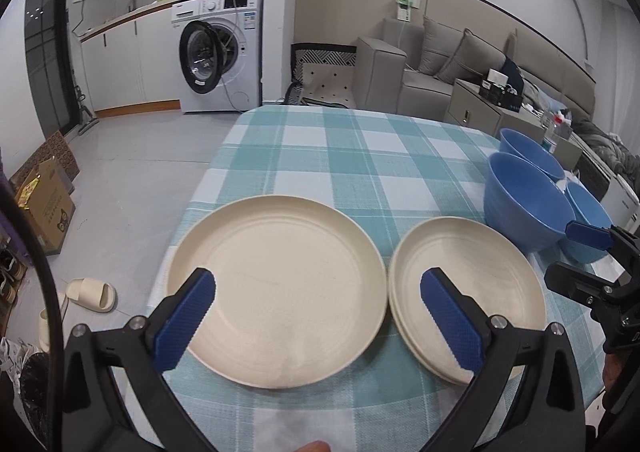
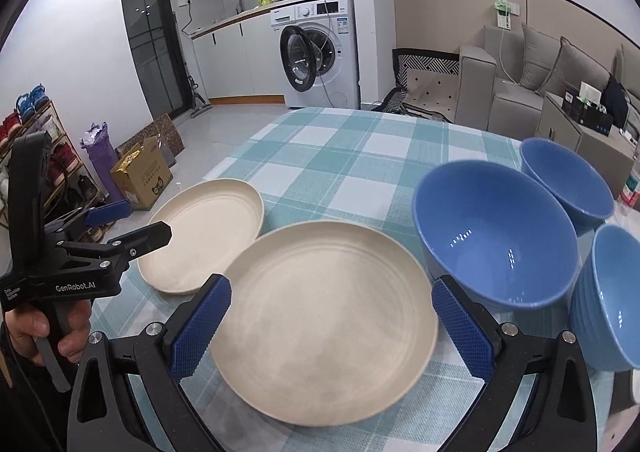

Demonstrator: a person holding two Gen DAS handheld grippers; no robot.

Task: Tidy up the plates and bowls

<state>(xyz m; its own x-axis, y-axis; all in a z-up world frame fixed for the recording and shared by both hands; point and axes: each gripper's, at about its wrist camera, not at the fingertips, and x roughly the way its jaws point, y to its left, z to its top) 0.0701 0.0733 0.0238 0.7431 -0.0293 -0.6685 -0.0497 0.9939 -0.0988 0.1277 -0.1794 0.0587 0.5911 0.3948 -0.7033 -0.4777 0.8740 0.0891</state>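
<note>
The left tongs [image 1: 318, 316] stand wide with nothing between the pads, hanging above the single cream plate [image 1: 276, 290] at lower centre of the left wrist view. Just right of it lies a stack of cream plates [image 1: 468, 292]; two rims show at its edge.

The right tongs [image 2: 331, 326] also gape wide and grip nothing, over that stack, which fills the lower middle of the right wrist view.

Three blue bowls sit on the checked tablecloth [image 2: 340, 156]: a large one [image 2: 496, 232] at right centre, one [image 2: 568, 176] behind it, one [image 2: 608, 296] at the right edge.
</note>
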